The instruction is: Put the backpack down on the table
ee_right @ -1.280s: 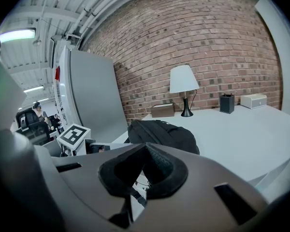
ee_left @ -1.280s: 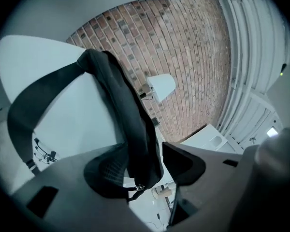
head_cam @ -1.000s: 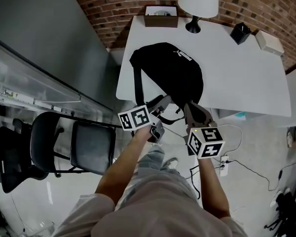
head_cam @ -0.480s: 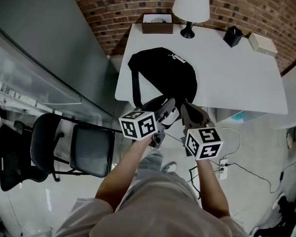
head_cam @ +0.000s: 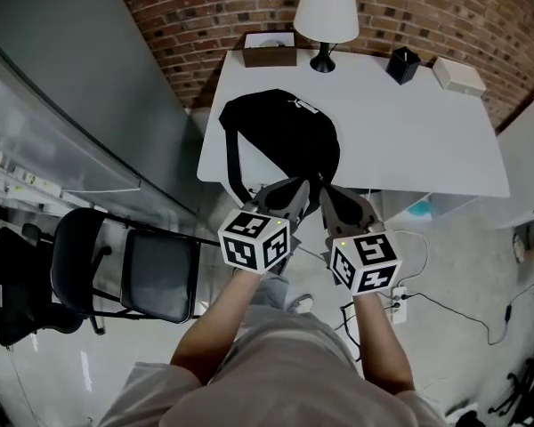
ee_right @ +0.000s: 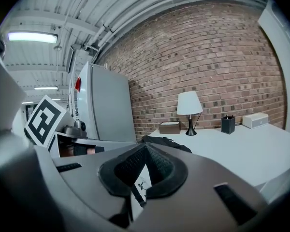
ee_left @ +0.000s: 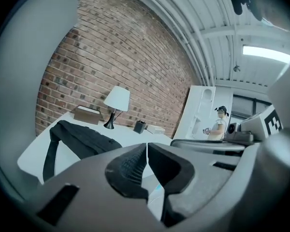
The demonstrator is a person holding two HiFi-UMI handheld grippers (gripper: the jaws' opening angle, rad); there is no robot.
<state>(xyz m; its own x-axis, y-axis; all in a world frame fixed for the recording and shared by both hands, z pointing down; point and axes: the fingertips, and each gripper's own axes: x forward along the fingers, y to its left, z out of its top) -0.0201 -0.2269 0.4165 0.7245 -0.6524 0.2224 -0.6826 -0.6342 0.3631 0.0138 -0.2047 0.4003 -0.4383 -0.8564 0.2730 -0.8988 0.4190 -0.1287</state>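
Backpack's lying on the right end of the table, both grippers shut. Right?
Wrong end. The head view shows the backpack lying on the left end of the table, by the front corner. The left gripper and right gripper are both shut.

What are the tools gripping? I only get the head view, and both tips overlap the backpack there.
Observer: Nothing on the left. In the left gripper view the left tool has its pads pressed together with nothing between them; the backpack lies ahead on the table.
Operator: Right one?
Observer: The right gripper view shows the right tool closed at the tips too, no fabric between them.
Operator: Anyone nearby?
Observer: Yes, a person stands in the background past the table, seen only in the left gripper view.
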